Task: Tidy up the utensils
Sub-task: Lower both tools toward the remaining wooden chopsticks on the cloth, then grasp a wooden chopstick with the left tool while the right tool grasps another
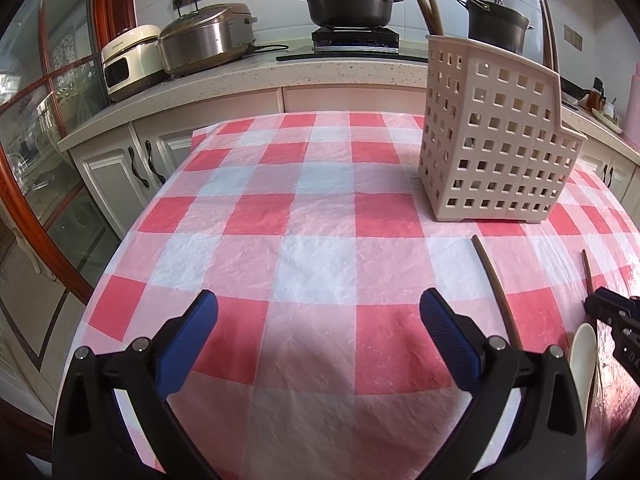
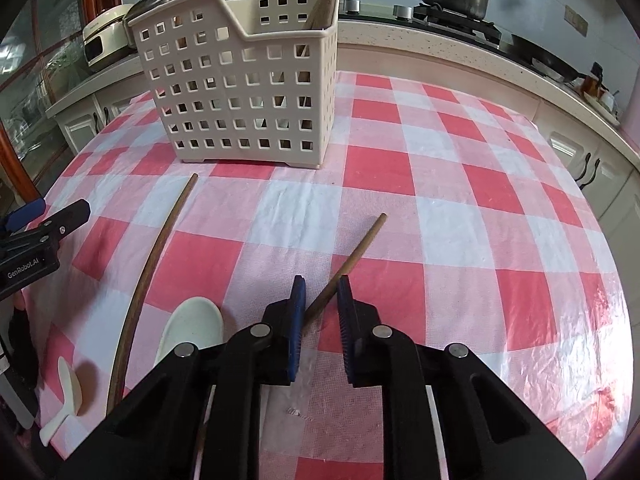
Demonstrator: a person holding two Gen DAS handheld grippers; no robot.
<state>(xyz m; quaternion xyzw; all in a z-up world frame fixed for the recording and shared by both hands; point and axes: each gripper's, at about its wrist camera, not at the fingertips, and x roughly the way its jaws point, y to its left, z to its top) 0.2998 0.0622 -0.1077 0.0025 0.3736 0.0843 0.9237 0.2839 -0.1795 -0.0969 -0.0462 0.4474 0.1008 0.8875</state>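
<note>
My right claw [image 2: 321,304] is pinched narrow around a brown chopstick [image 2: 352,258] on the checked cloth [image 2: 460,220]; I think it touches. My left claw [image 1: 318,314] is wide, holding nothing. The basket [image 2: 240,92] stands farther back.

A speckled counter [image 1: 224,76] runs along the white wall, with white cupboards [image 1: 116,176] below. Black pots [image 1: 348,4] sit on the stove. A glass door [image 1: 36,92] stands left.

Brown chopstick [image 2: 352,258] lies slanted before perforated beige basket [image 2: 240,92].
</note>
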